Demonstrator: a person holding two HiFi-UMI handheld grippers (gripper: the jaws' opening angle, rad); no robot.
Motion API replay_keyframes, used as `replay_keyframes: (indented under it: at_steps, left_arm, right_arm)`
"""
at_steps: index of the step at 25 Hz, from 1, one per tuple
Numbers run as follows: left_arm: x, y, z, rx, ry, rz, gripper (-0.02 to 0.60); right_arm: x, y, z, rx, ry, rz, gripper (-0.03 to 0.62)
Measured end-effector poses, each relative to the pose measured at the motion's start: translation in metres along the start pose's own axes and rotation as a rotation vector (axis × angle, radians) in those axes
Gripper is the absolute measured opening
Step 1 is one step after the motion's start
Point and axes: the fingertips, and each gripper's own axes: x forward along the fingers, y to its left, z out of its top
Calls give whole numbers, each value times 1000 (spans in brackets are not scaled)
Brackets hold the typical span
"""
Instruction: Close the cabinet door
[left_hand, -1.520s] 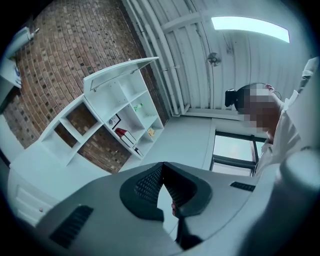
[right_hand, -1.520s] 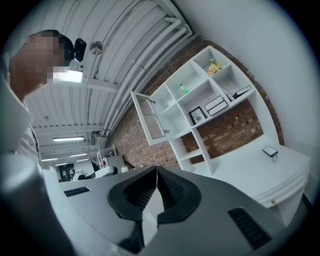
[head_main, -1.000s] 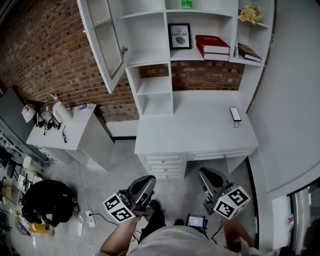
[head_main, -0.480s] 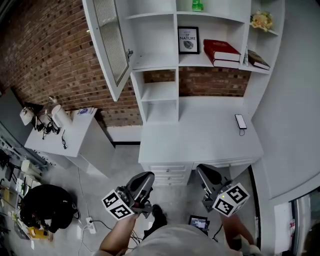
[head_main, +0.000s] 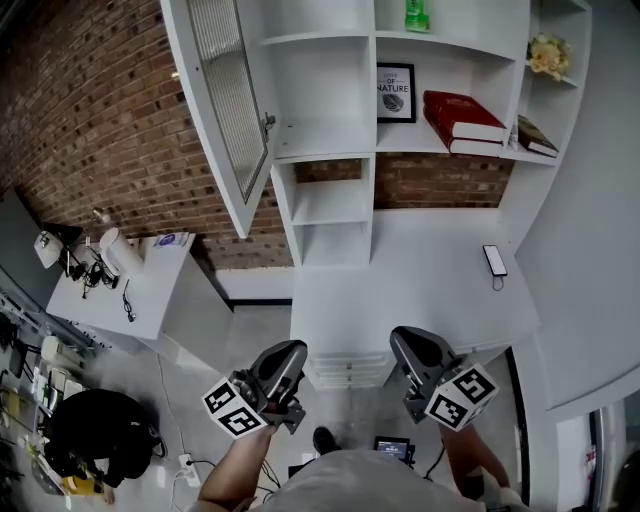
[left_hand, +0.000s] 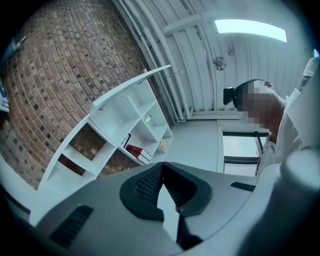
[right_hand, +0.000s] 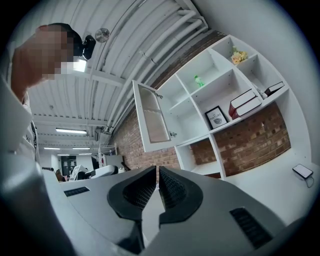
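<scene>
**Door open, closing not begun**

Left gripper and right gripper are low by the person's body, jaws drawn together with nothing between them. Beyond them is the white desk. Farther up, the cabinet door is swung wide to the left of the shelf unit, well apart from both grippers. By my reading the whole job is left: reach, push shut.

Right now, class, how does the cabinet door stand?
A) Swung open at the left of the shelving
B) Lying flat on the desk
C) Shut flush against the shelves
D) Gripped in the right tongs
A: the cabinet door hangs swung out to the left of the white shelving, leaving the compartment behind it open to view.
</scene>
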Motion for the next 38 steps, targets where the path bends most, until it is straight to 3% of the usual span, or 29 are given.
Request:
replay_keyframes:
  at_steps: [12, 18, 25, 38]
  left_arm:
    - [7, 67, 57, 46, -4, -22, 8]
    - [6, 88, 86, 81, -14, -54, 8]
    - [13, 98, 112, 133, -27, -84, 8]
    - [39, 100, 147, 248, -102, -36, 8]
  right_arm:
    - [85, -1, 16, -20, -27, 7, 29]
    - [120, 4, 31, -79, -53, -9, 29]
    - [148, 3, 56, -168, -73, -23, 29]
    - [174, -10, 85, -223, -79, 62, 29]
